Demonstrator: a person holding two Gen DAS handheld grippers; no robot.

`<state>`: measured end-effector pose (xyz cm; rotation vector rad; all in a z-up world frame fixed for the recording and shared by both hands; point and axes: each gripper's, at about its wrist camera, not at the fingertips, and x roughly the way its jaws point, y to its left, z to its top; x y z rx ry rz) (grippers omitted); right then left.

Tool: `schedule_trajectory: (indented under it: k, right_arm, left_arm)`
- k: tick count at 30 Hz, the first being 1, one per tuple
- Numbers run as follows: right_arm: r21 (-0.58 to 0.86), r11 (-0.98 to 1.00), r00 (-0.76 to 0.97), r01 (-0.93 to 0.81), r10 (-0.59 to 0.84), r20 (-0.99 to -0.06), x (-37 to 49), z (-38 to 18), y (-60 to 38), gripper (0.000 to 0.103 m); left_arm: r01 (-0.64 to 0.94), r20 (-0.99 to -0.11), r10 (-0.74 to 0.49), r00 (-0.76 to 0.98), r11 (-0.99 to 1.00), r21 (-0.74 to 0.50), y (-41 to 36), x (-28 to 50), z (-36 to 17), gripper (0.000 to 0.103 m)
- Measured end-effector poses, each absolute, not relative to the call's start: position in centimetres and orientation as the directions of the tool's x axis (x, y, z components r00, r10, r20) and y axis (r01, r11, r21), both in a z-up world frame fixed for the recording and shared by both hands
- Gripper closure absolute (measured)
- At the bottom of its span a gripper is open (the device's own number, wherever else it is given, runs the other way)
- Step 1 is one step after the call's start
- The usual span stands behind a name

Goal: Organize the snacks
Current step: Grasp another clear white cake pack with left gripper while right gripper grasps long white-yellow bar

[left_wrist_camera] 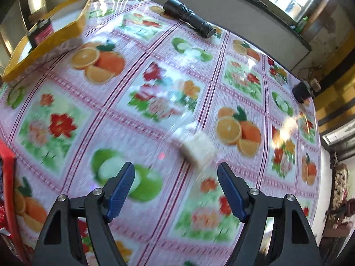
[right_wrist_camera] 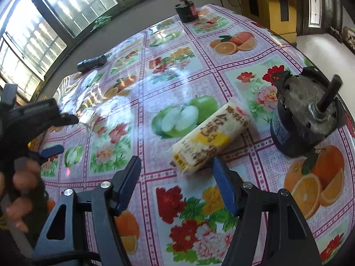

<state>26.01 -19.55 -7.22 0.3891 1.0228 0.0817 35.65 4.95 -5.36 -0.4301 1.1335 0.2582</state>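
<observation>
At the table's far corner, yellow box [left_wrist_camera: 47, 44] (contents unclear), dark item inside

One wrapped snack bar [right_wrist_camera: 208, 137] lies mid-frame. One black flashlight [left_wrist_camera: 189, 17] sits at the top, one yellow-rimmed box [left_wrist_camera: 47, 42] upper left, one grey motor [right_wrist_camera: 310, 113] at right, one small dark jar [right_wrist_camera: 187, 11] far top.

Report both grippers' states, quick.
Left gripper: open, empty, above the snack pack.
Right gripper: open, holding nothing; the snack pack lies just ahead of its fingertips.
</observation>
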Motion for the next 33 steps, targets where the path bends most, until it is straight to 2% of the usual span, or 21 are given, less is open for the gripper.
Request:
schedule_trajectory:
  k: [8,12,13,14,17,23,28,30,33]
  right_arm:
    - [0.329,0.939,0.534,0.098,0.230,-0.814,27.7,-7.2,-19.2,0.032]
    - [0.290,0.954,0.543,0.081,0.202,-0.815,28.5,-7.3,-18.9,0.032]
    - [0.280,0.957,0.546,0.071,0.198,-0.814,28.7,-7.3,-18.8,0.032]
    - [0.273,0.960,0.548,0.064,0.195,-0.813,28.9,-7.4,-18.7,0.032]
    - [0.268,0.963,0.555,0.040,0.202,-0.807,29.4,-7.5,-18.7,0.032]
    - [0.317,0.948,0.553,-0.010,0.269,-0.789,29.6,-7.4,-18.5,0.031]
    - [0.357,0.934,0.510,0.022,0.297,-0.807,30.4,-7.1,-18.6,0.028]
    - [0.420,0.907,0.541,-0.039,0.373,-0.754,30.6,-6.5,-18.6,0.028]
    - [0.429,0.884,0.530,-0.185,0.457,-0.714,31.0,-5.6,-16.9,0.032]
  left_arm:
    - [-0.424,-0.931,0.007,0.366,0.892,-0.160,3.5,40.0,-7.7,0.026]
    - [-0.383,-0.920,0.091,0.381,0.921,-0.067,2.6,40.3,-8.2,0.026]
    - [-0.364,-0.918,0.107,0.381,0.930,-0.042,2.4,40.3,-8.3,0.028]
    - [-0.346,-0.913,0.130,0.386,0.938,-0.013,2.1,40.1,-8.3,0.038]
    - [-0.303,-0.904,0.118,0.410,0.953,-0.013,2.7,39.2,-8.0,0.056]
    - [-0.225,-0.908,0.075,0.411,0.974,-0.022,4.8,34.7,-7.6,0.058]
    - [-0.165,-0.910,0.051,0.411,0.986,-0.019,5.6,29.5,-7.7,0.059]
    - [-0.168,-0.913,0.037,0.406,0.985,-0.035,6.3,28.0,-7.7,0.059]
    - [-0.154,-0.918,0.036,0.394,0.988,-0.028,6.5,26.0,-7.8,0.059]
